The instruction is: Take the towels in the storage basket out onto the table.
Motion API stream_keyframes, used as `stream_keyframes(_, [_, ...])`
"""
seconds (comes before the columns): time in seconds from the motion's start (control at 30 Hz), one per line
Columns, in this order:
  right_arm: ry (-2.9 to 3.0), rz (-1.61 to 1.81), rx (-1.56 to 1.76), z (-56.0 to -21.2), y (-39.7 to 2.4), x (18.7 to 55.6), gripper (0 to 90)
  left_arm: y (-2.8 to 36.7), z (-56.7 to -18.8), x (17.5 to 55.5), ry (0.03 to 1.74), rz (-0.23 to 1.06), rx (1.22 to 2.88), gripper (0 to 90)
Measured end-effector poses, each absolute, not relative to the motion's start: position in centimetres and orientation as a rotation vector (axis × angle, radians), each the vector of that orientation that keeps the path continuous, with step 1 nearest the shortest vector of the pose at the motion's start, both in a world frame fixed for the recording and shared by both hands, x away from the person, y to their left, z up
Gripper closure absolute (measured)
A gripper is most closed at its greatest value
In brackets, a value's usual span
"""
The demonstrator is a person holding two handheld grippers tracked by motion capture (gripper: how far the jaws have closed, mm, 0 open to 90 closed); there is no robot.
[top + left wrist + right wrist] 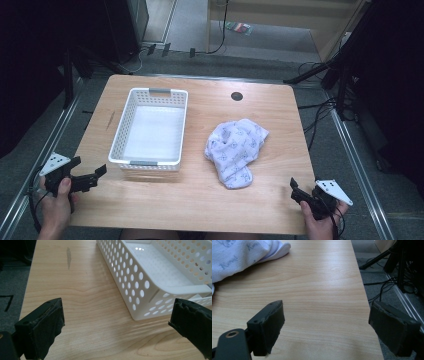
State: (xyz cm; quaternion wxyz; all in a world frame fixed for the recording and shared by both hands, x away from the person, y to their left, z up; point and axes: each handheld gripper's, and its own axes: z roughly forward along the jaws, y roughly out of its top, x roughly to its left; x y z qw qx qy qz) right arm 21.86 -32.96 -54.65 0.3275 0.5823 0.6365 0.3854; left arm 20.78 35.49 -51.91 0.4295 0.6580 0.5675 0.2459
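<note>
One crumpled white cloth with a pale blue printed pattern [235, 151] lies in a loose heap on the right half of the light wooden table [200, 200], its folds bunched at the top and a rounded flap trailing toward the person's side; in the right gripper view its hem shows a thicker white edge at the upper left. One white perforated plastic basket with grey handle strips [131, 116] stands on the left half of the table, near the cloth but apart from it, and holds nothing. A small round black grommet [236, 96] sits in the tabletop near the far edge. There are two black two-jaw grippers: the left gripper [92, 176] hovers at the near left corner, just beside the basket's near end, jaws spread wide and empty; the right gripper [296, 191] sits at the near right corner, well apart from the cloth, jaws likewise wide apart with only bare wood between them.
</note>
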Motion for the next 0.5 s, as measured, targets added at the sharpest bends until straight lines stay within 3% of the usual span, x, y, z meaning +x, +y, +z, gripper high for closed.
stream_keyframes(0.5, [1.667, 1.013, 1.52, -54.6, -33.0, 21.8, 13.3, 36.8, -54.5, 19.3, 1.44, 0.708, 1.543, 0.0])
